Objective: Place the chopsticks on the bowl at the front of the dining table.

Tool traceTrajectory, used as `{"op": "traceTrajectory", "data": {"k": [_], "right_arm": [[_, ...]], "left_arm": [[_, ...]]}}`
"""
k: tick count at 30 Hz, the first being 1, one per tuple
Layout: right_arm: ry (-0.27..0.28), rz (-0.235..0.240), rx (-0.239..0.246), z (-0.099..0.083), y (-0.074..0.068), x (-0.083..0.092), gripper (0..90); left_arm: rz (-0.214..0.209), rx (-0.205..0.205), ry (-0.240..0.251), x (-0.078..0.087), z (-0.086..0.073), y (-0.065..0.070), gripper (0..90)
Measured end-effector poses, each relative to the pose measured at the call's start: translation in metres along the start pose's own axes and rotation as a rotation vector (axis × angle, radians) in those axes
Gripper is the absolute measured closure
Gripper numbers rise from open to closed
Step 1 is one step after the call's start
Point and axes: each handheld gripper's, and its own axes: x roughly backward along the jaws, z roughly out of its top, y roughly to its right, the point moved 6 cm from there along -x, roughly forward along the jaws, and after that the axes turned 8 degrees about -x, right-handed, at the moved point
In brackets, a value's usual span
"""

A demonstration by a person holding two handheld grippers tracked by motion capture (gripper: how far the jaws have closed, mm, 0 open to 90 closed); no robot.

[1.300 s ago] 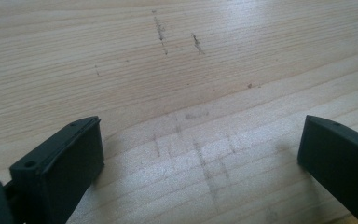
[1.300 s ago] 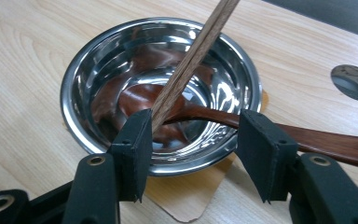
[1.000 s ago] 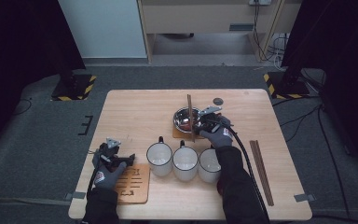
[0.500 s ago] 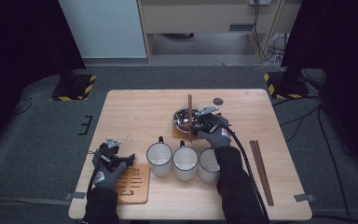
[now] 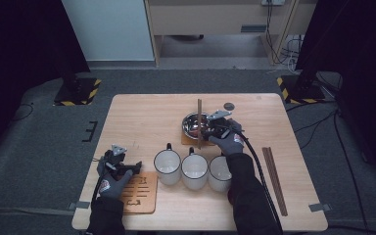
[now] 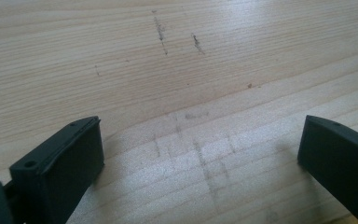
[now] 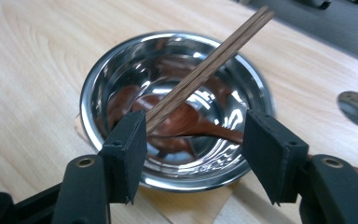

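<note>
Right gripper [image 7: 193, 140] jaws apart over steel bowl [image 7: 121, 70], chopsticks [image 7: 205, 70] lying across toward 12 o'clock, seemingly released; next: withdraw clear; left gripper [image 6: 196, 154] apart, idle.

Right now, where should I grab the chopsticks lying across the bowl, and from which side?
Take the chopsticks at the near end, just outside the bowl rim, coming from above with the jaws across the pair. They lie as a thin, straight bundle bridging the rim, so a pinch there probably keeps both together. The right gripper sits open by that end.
</note>
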Motion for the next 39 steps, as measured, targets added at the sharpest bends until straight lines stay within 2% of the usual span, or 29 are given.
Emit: {"op": "traceTrajectory", "data": {"k": [6,11,19,22,25,31,35,39], "right_arm": [[0.061,-0.016,-0.075,0.014,0.008,0.011,40.1],[0.098,-0.046,-0.080,0.026,0.012,0.017,40.3],[0.132,-0.051,-0.104,0.043,0.011,0.020,40.9],[0.148,-0.030,-0.124,0.050,0.008,0.018,41.6],[0.147,-0.035,-0.115,0.052,0.007,0.015,41.8],[0.149,-0.028,-0.126,0.056,0.004,0.004,43.4],[0.112,-0.040,-0.135,0.047,0.009,-0.011,43.6],[0.101,-0.041,-0.145,0.042,0.009,-0.018,43.6]], "left_arm": [[0.000,0.000,0.000,0.000,0.000,0.000,0.0],[0.000,0.000,0.000,0.000,0.000,0.000,0.0],[0.000,0.000,0.000,0.000,0.000,0.000,0.0],[0.000,0.000,0.000,0.000,0.000,0.000,0.0],[0.000,0.000,0.000,0.000,0.000,0.000,0.0],[0.000,0.000,0.000,0.000,0.000,0.000,0.0],[0.000,0.000,0.000,0.000,0.000,0.000,0.0],[0.000,0.000,0.000,0.000,0.000,0.000,0.0]]}}
